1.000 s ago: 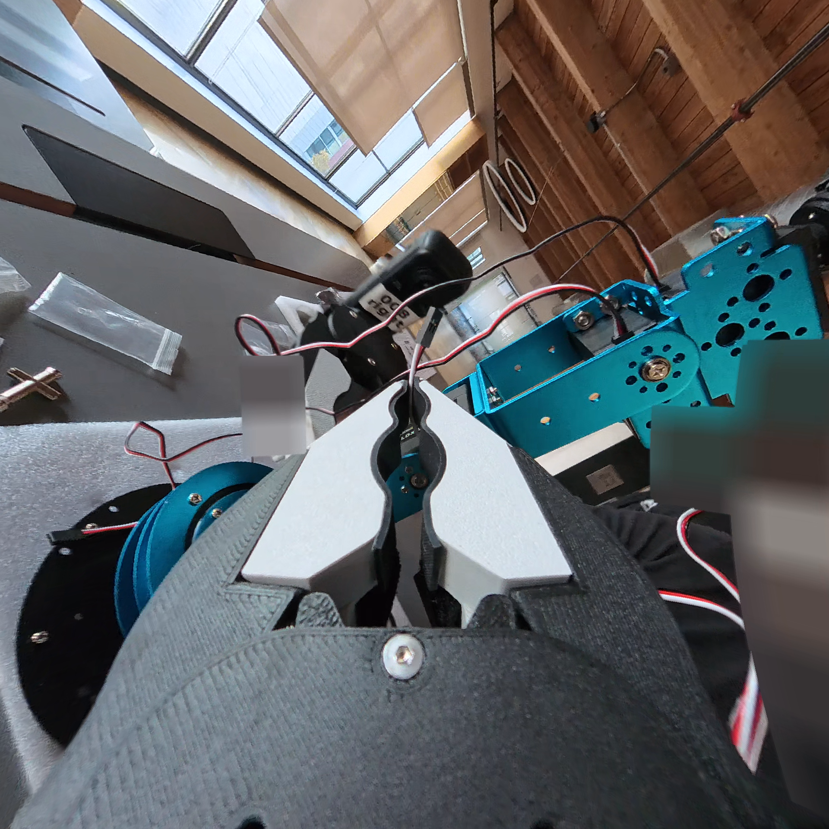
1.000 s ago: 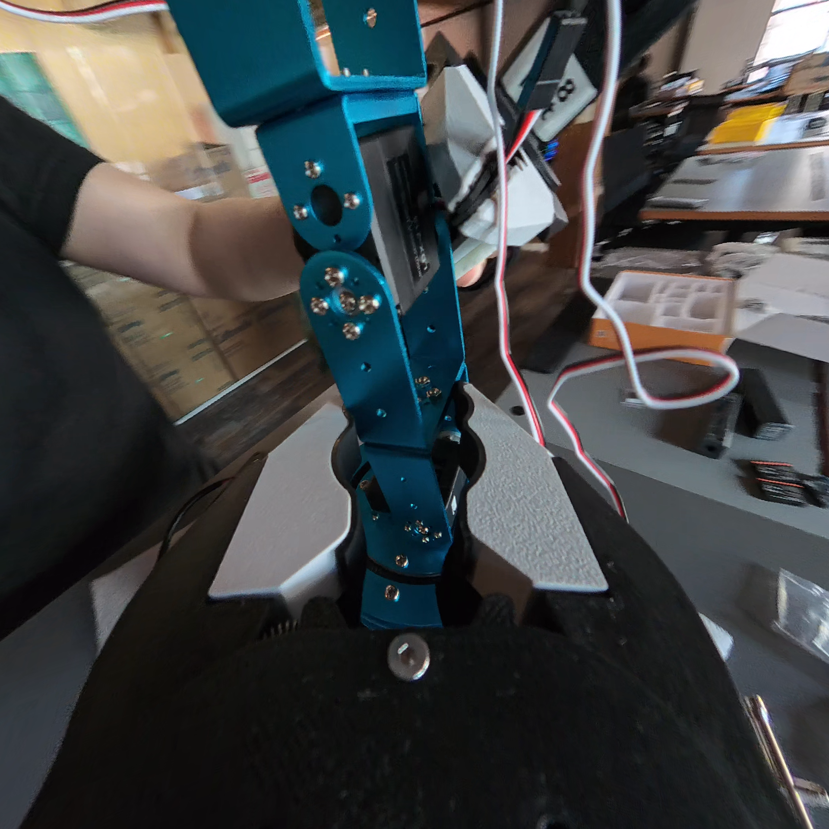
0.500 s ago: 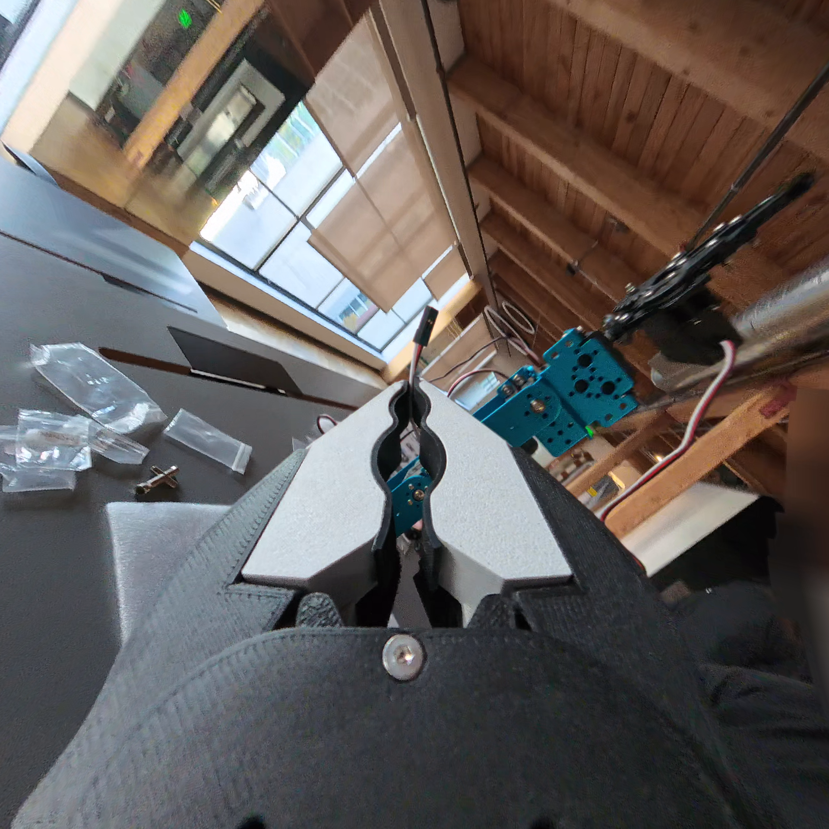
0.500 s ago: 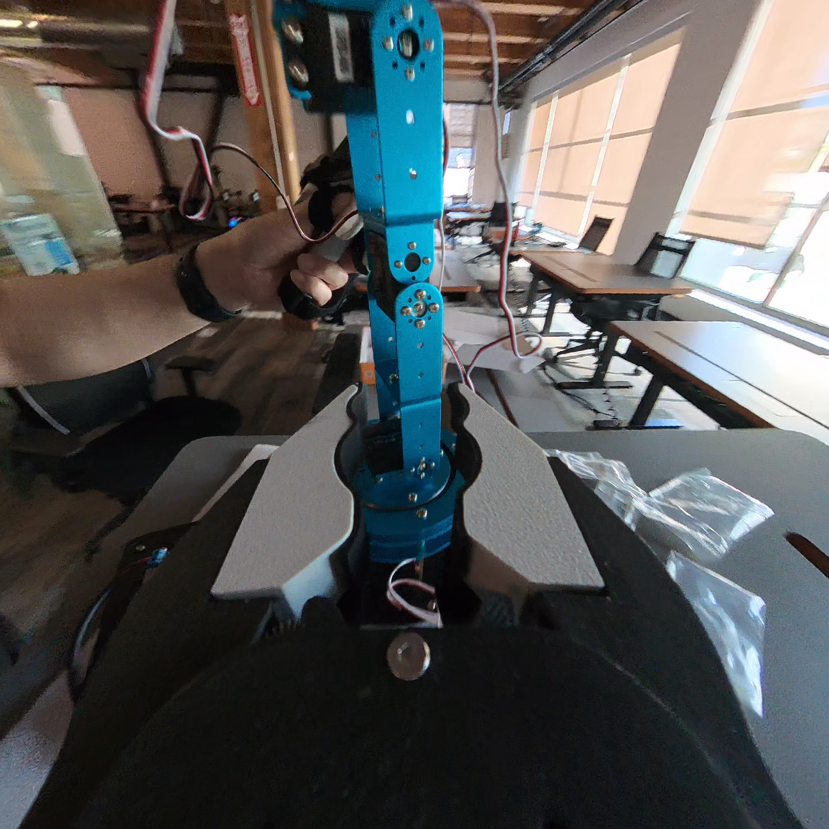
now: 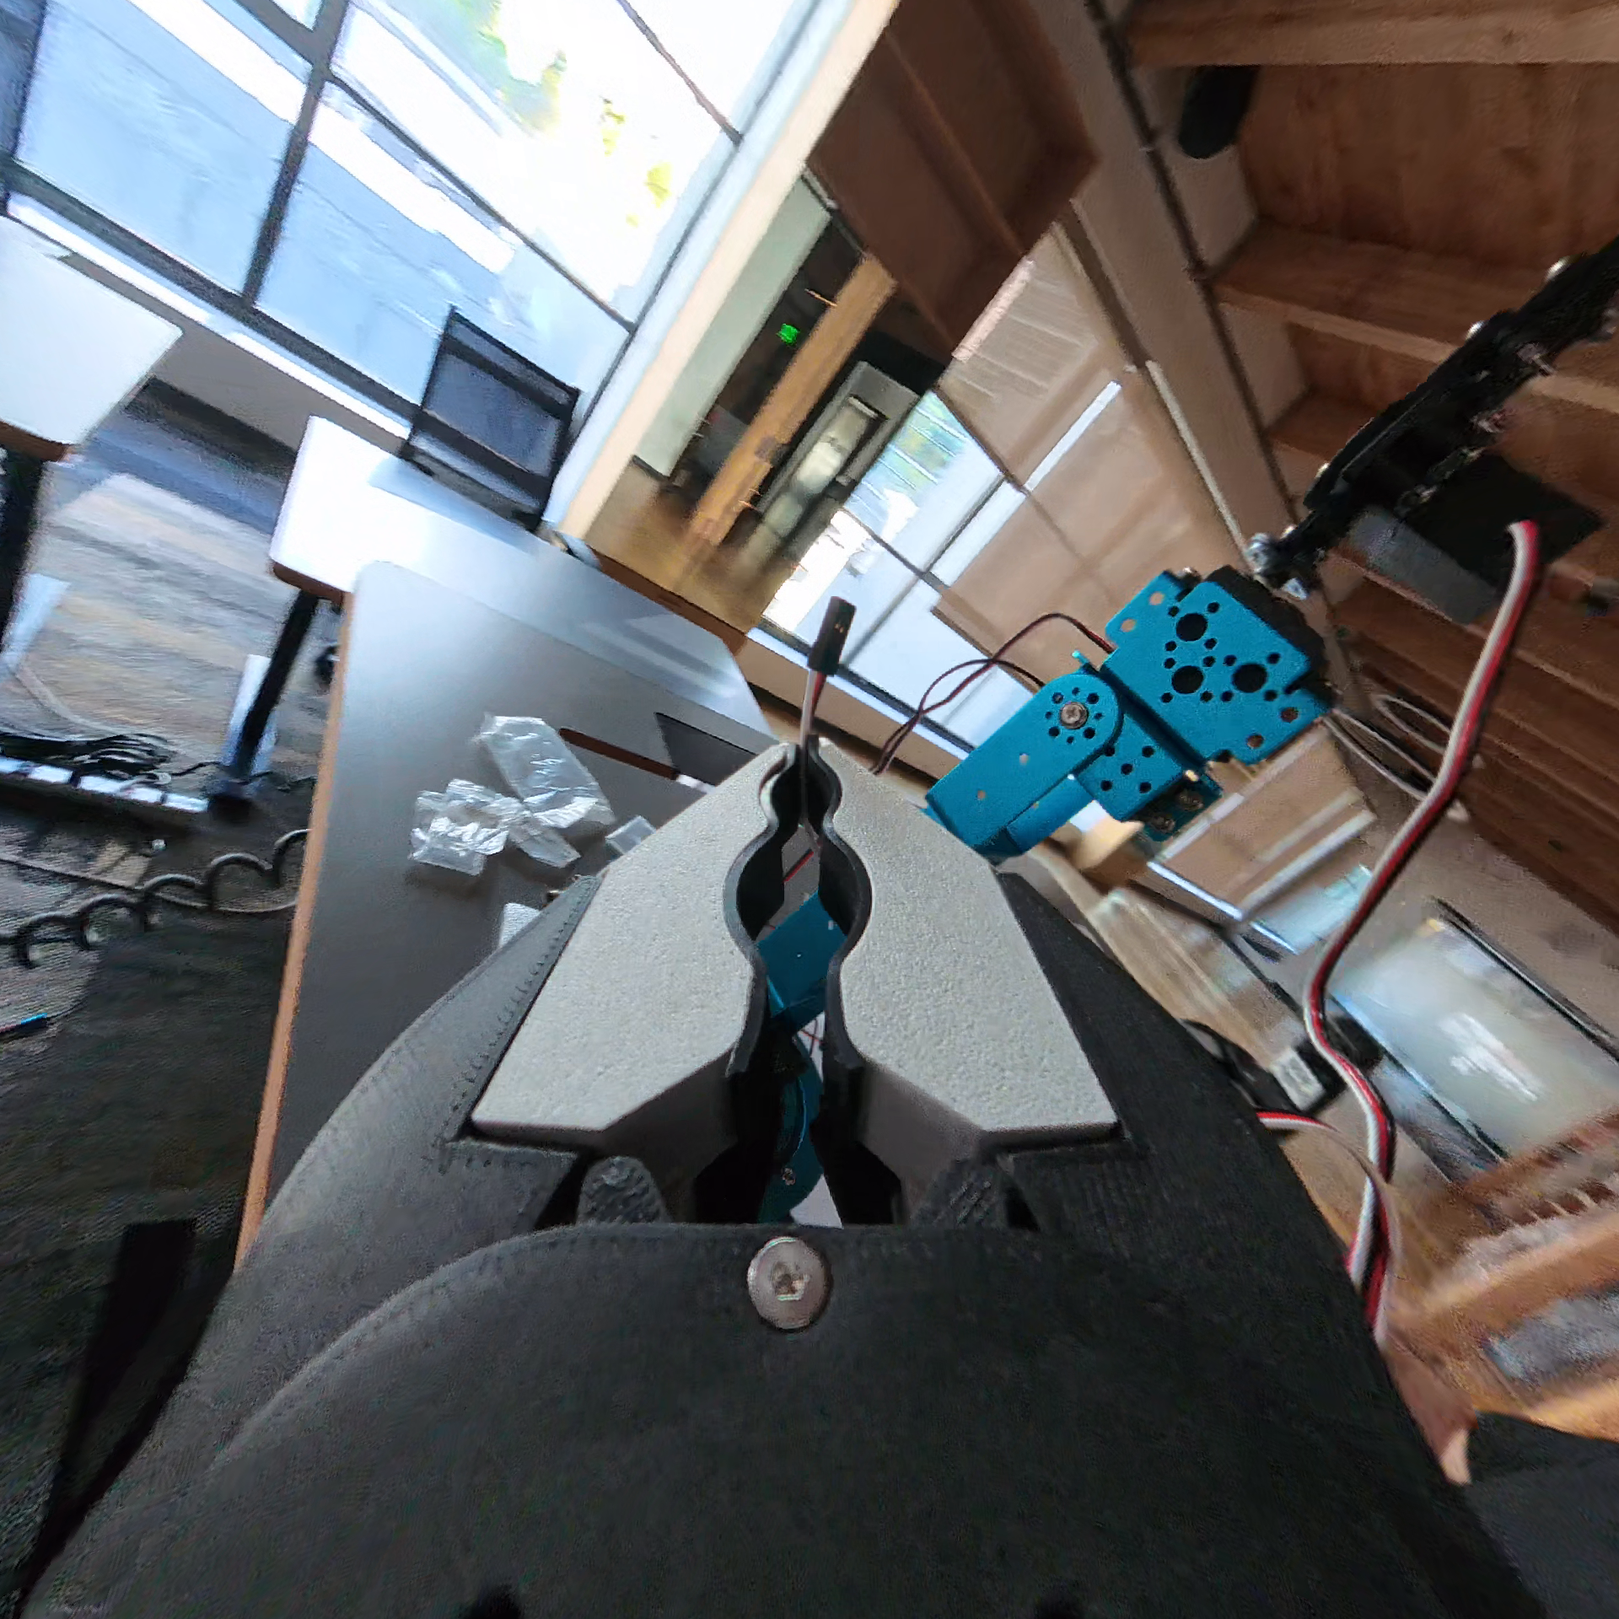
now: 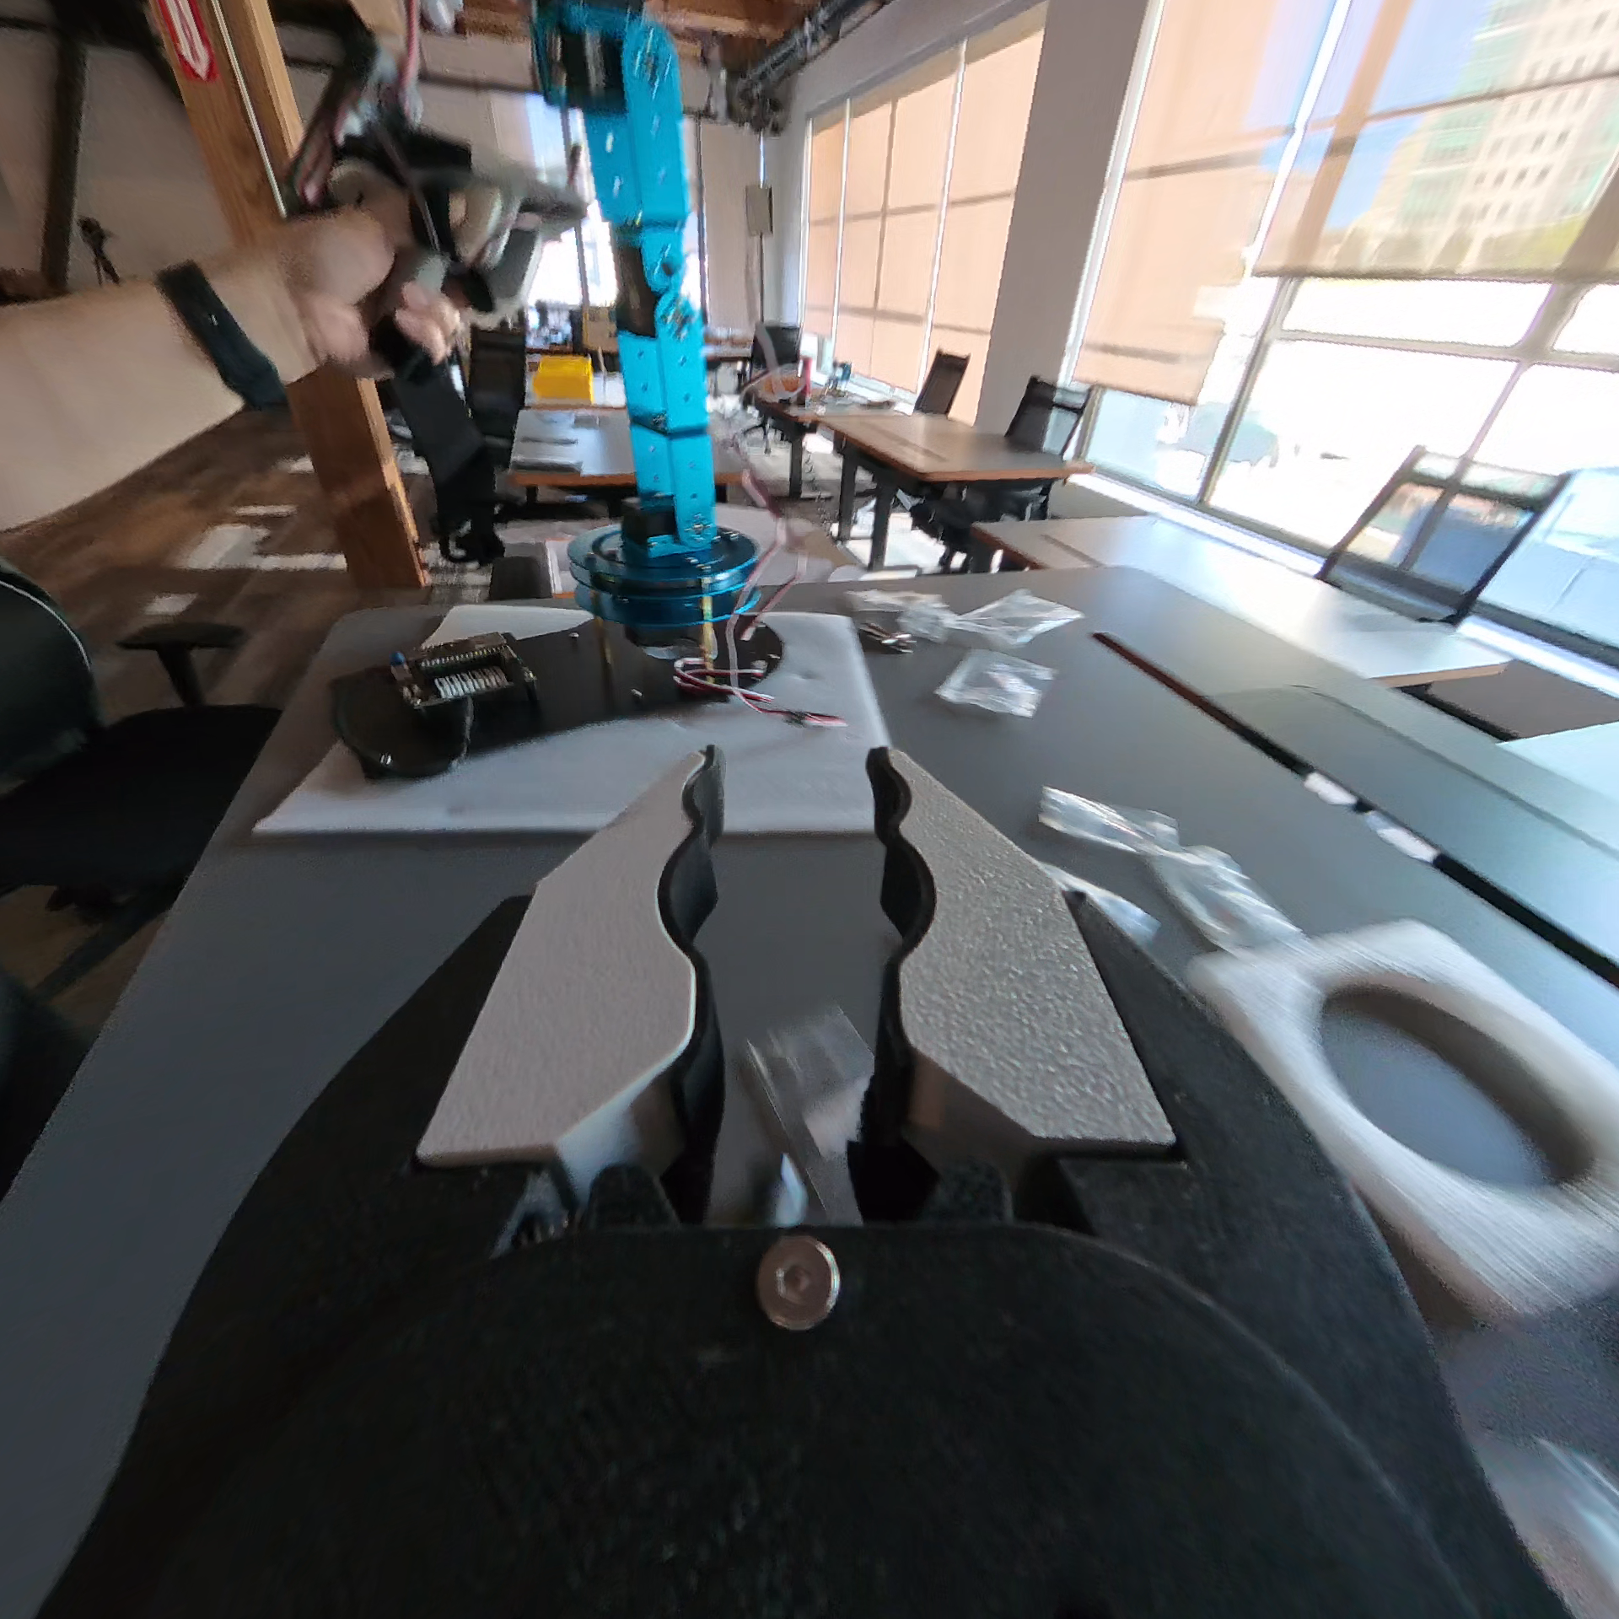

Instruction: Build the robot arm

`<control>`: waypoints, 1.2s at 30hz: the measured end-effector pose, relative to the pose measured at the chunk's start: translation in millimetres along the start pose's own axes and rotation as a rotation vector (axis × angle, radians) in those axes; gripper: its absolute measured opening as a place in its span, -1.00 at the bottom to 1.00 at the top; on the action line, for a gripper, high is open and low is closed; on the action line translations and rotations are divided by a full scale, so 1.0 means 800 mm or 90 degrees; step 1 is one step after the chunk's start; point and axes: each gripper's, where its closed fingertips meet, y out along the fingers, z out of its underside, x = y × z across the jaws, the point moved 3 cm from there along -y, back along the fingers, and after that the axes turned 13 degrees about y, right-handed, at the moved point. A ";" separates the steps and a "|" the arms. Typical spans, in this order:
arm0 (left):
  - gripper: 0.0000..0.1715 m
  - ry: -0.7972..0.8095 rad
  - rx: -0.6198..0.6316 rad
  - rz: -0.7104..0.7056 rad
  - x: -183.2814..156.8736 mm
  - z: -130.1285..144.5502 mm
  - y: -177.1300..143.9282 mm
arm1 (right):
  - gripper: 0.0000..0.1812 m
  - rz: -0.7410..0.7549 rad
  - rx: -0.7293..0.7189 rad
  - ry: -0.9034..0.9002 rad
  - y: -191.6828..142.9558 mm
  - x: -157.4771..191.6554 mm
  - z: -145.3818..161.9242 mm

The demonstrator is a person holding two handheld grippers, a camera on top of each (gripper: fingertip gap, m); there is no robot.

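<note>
Blue robot arm (image 6: 653,350) upright on table (image 6: 1139,753); left tongs (image 5: 804,762) pinch servo wire (image 5: 819,675); right tongs (image 6: 793,767) agape, empty

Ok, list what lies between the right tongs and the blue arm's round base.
Nothing upright stands between the open right tongs and the round base. Low in the path: the white foam sheet, the black plate and loose red-and-white wires. The circuit board sits off to the left.

One blue robot arm (image 6: 653,350), one circuit board (image 6: 464,675), two grippers (image 6: 793,793).
</note>
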 end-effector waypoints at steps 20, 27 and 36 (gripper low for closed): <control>-1.00 -0.035 -0.066 -0.327 -0.017 -0.017 -0.036 | -0.82 0.626 -0.083 -0.121 -0.536 -0.312 0.004; -1.00 -0.036 -0.055 -0.376 -0.024 -0.008 -0.026 | -0.77 0.664 -0.054 -0.116 -0.538 -0.324 0.009; -1.00 -0.051 -0.068 -0.403 -0.024 0.010 -0.045 | -0.98 0.627 -0.038 -0.131 -0.528 -0.316 0.008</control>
